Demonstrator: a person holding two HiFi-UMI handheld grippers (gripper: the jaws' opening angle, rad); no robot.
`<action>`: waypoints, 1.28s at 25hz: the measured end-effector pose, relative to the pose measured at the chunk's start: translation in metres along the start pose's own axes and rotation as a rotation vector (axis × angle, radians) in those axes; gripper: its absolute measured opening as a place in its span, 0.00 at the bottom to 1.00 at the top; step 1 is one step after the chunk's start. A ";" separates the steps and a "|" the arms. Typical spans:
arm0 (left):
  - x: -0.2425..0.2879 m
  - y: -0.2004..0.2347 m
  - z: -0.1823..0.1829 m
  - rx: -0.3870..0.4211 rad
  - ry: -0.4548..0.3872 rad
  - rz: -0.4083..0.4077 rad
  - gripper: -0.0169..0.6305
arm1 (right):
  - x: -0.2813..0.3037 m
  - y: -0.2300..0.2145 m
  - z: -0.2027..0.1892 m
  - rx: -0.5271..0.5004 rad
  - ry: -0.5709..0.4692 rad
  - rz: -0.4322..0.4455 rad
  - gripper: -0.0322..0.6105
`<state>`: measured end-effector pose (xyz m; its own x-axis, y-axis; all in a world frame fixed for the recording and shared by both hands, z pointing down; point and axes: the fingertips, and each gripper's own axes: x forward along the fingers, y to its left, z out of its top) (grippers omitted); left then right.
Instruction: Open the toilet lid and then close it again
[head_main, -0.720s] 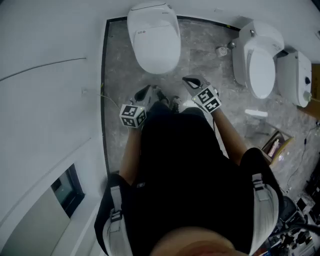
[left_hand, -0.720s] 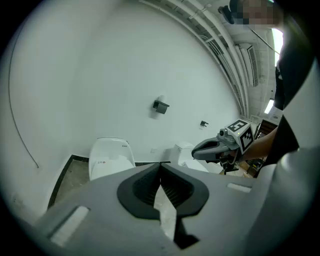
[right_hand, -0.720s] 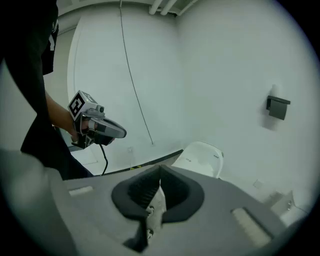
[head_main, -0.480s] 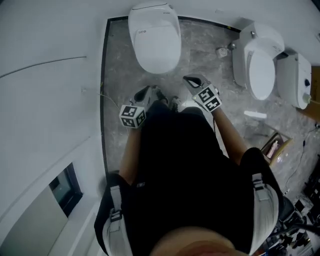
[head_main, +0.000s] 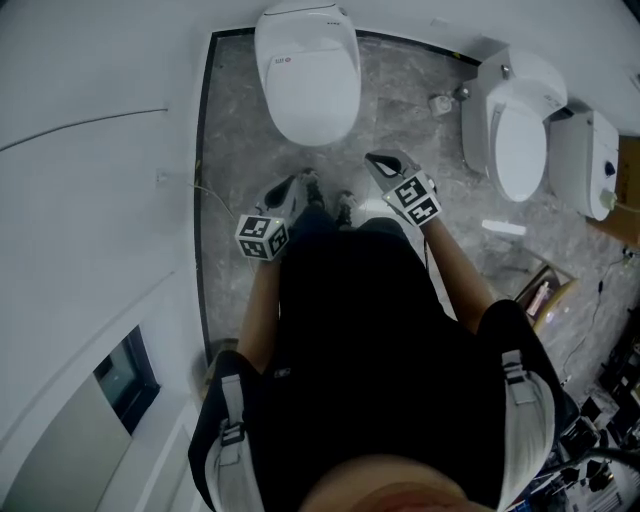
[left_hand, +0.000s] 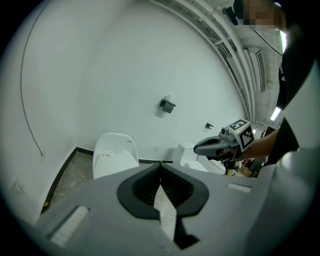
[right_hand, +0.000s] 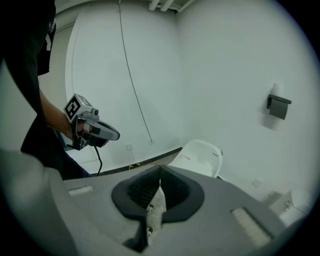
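A white toilet with its lid (head_main: 307, 72) down stands against the far wall; it also shows as a toilet (left_hand: 115, 154) in the left gripper view and a toilet (right_hand: 198, 157) in the right gripper view. My left gripper (head_main: 296, 186) is shut and empty, held short of the bowl's front. My right gripper (head_main: 378, 161) is shut too, with nothing in it, slightly right of the bowl and apart from it. Each gripper sees the other: right gripper (left_hand: 200, 146), left gripper (right_hand: 114, 134).
A second toilet (head_main: 515, 125) with its seat showing stands at the right, and a white unit (head_main: 590, 160) beside it. A box with items (head_main: 545, 290) lies on the marbled floor (head_main: 240, 110). A white wall (head_main: 90, 180) runs along the left.
The view has shifted slightly; both grippers hold nearly the same places in front of the toilet, still shut.
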<state>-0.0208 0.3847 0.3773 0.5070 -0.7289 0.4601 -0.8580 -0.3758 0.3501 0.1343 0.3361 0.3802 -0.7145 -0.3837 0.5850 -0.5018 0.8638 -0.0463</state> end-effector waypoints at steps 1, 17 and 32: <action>0.001 0.001 -0.002 -0.005 0.004 -0.003 0.04 | 0.001 0.000 0.000 0.002 0.005 0.000 0.05; 0.032 0.060 0.012 -0.027 0.054 -0.090 0.04 | 0.047 -0.017 0.019 0.032 0.093 -0.042 0.05; 0.065 0.129 0.034 -0.001 0.132 -0.183 0.04 | 0.096 -0.042 0.029 0.122 0.152 -0.117 0.05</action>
<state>-0.1012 0.2690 0.4246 0.6608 -0.5671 0.4917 -0.7505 -0.4943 0.4386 0.0721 0.2531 0.4148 -0.5706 -0.4174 0.7072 -0.6390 0.7666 -0.0631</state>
